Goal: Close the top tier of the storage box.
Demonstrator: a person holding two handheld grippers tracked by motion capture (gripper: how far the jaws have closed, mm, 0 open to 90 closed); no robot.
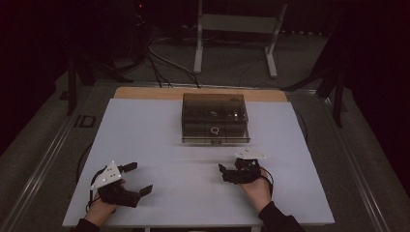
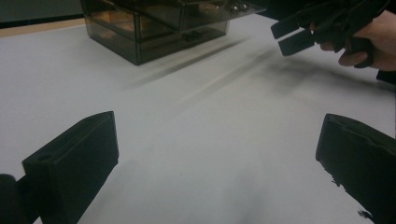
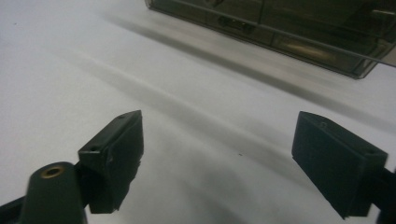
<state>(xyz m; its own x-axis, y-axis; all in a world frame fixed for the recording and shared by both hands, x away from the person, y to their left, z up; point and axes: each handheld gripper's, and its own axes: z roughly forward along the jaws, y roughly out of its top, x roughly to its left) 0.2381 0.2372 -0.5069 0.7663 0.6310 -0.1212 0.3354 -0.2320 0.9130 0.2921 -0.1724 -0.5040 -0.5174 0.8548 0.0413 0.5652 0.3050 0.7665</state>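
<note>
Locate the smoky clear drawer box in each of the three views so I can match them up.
High view: the drawer box sits center, at the white table's far edge.
Left gripper view: the box is top, left of center.
Right gripper view: the box runs along the top right.
Shared landmark: the white table top.

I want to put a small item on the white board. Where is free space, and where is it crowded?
Bare patches: the white board left of the smoked box, right of it, and the wide strip between the box and both grippers. Crowded: the near edge, where the left gripper and right gripper rest, both open.
</note>
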